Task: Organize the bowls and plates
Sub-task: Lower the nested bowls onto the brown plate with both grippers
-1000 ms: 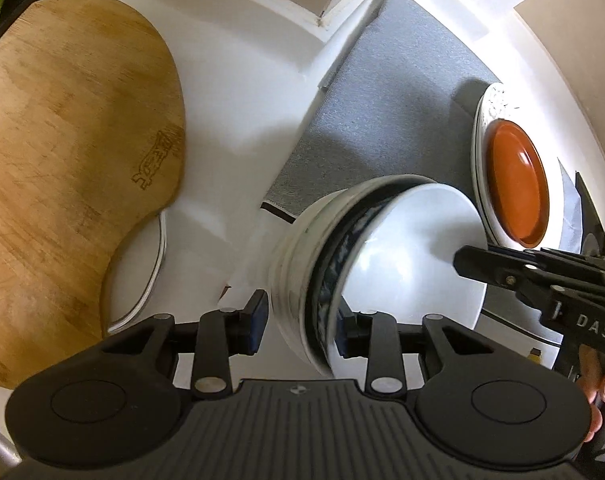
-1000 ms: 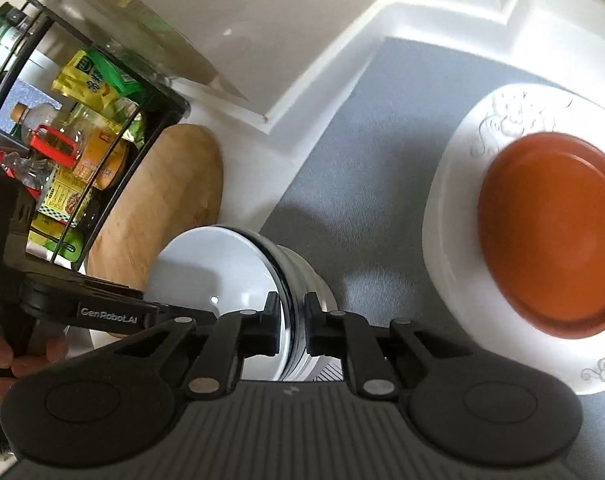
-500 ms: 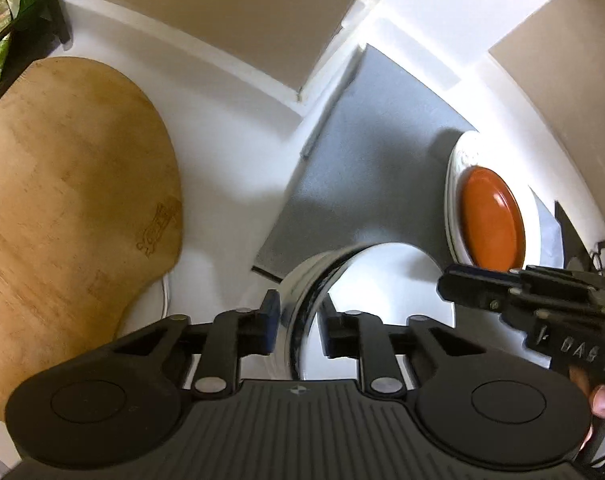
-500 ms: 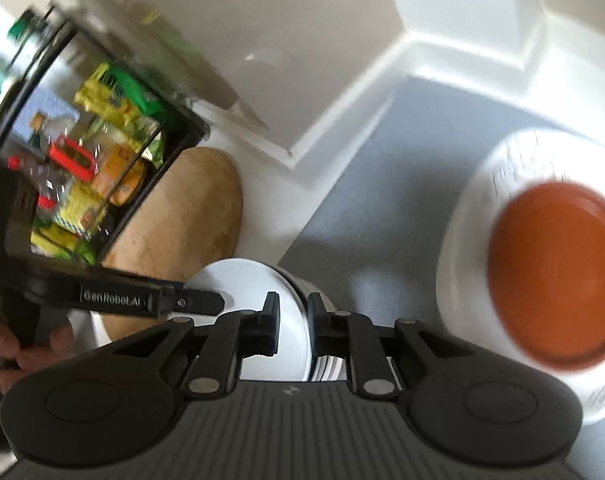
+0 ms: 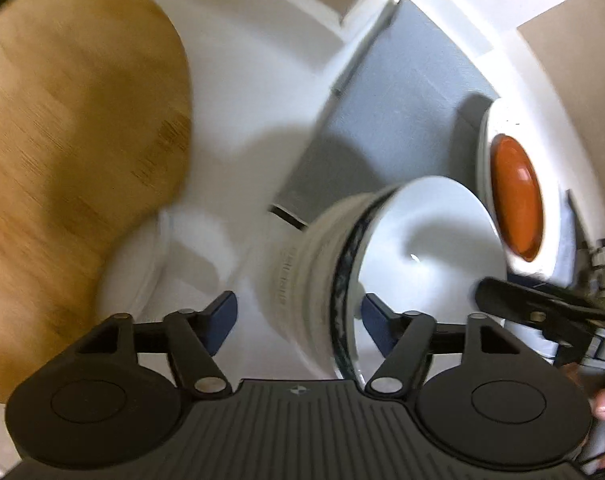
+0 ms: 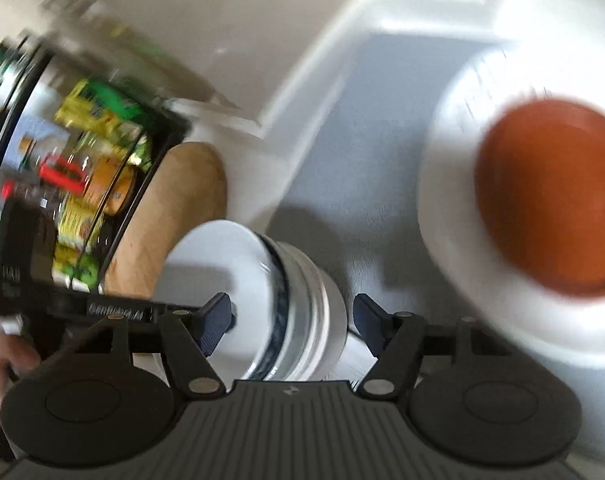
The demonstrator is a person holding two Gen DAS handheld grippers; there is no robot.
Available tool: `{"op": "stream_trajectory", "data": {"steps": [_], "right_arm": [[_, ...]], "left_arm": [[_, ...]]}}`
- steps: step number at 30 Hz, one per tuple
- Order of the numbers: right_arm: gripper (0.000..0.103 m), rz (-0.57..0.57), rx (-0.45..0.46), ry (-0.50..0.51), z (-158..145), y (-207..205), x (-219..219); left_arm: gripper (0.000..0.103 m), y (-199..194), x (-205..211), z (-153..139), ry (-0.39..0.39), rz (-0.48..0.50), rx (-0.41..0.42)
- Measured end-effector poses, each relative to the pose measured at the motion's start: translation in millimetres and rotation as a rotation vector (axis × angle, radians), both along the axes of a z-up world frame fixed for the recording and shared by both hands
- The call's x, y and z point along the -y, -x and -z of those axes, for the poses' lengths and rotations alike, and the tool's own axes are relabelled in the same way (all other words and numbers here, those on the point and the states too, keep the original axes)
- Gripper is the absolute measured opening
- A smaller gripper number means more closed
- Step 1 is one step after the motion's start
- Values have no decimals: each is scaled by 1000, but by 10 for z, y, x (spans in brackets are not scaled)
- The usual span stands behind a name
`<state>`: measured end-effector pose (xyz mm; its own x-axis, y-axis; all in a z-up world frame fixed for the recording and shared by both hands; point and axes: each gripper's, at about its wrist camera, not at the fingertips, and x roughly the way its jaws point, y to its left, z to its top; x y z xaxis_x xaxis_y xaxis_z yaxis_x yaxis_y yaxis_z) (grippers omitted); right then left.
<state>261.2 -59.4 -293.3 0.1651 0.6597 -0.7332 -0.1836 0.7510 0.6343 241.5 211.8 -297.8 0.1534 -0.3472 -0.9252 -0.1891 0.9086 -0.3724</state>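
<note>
A stack of white bowls (image 5: 382,256), one with a dark blue rim, stands at the near edge of the grey mat (image 5: 390,112). It also shows in the right wrist view (image 6: 270,296). My left gripper (image 5: 298,320) is open, one finger on each side of the stack's left rim. My right gripper (image 6: 292,320) is open, one finger on each side of the right rim. An orange plate (image 6: 550,196) lies on a large white plate (image 6: 450,216) on the mat, to the right.
A wooden cutting board (image 5: 70,152) lies on the white counter at the left, over a white plate (image 5: 134,272). A black wire rack (image 6: 74,168) with food packets stands beyond it. Walls close off the corner behind the mat.
Both grippers were shut on the bowl stack's rim and have opened wide. Both views are now blurred from motion.
</note>
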Motion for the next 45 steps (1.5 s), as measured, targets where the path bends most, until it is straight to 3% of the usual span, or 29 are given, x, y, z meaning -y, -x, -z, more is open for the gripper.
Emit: {"op": "stream_trajectory", "data": {"steps": [3,4,8,10,14,27,35,45], "right_arm": [[73,62,-146,-89,335,28,0],[70,73,-188,-104,424,55,-21],[50,86,-147,-53,366,202,-33],[45,94,-139,-43,332,244,-9],[38,95,-123,-45,294,333,40],[37,128,-74,-25,45,353,255],[36,169,-121,0,76,341,357],[35,209,-138,23,-127,366,477]], "left_arm": [[66,23,54,46,57,12,27],[64,54,87,14,32,30,47],[58,114,186,-116,-22,89,86],[52,128,167,-166,-19,88,86],[50,162,288,-273,-68,130,120],[48,155,414,-249,-31,138,66],[48,105,484,-141,0,119,13],[48,39,636,-387,5,139,8]]}}
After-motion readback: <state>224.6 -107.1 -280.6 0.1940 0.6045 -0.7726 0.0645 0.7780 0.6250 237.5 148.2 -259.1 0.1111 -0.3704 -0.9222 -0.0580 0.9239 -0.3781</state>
